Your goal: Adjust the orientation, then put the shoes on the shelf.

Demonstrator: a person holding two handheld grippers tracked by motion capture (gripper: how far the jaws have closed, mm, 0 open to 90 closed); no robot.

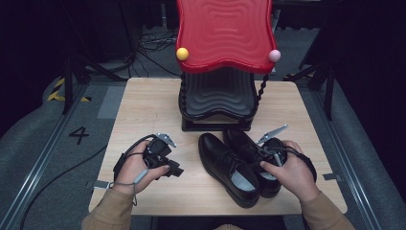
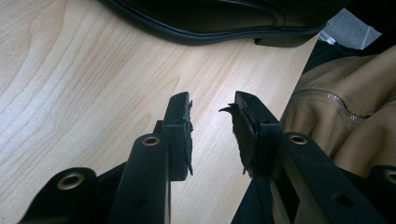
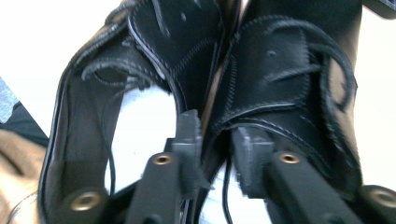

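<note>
a pair of black leather shoes (image 1: 239,165) stands side by side at the near right of the desk (image 1: 143,110), toes pointing away toward the two-tier rack (image 1: 218,103) with its red top shelf (image 1: 224,33) at the far middle. the right claw (image 3: 212,140) sits right over the shoes' open tops, one jaw down inside the left shoe (image 3: 116,121) against its inner wall, the other inside the right shoe (image 3: 299,93), so the two touching collars lie between them. the jaws look parted rather than pressing, though the view is so close and dark that i can't swear the pads aren't brushing leather. the left claw (image 2: 212,126) rests low over bare wood at the near left, jaws apart with nothing between them, the side of a shoe sole just beyond it. the risk, as i'd judge it, is in the lift: pinching only the two soft collars could let one shoe slip out and drop, or both could swing and tip. a loose lace (image 3: 327,60) lies close to the right jaw and might snag. the shoes also stand close to the near edge, so a clumsy nudge could push one off.
</note>
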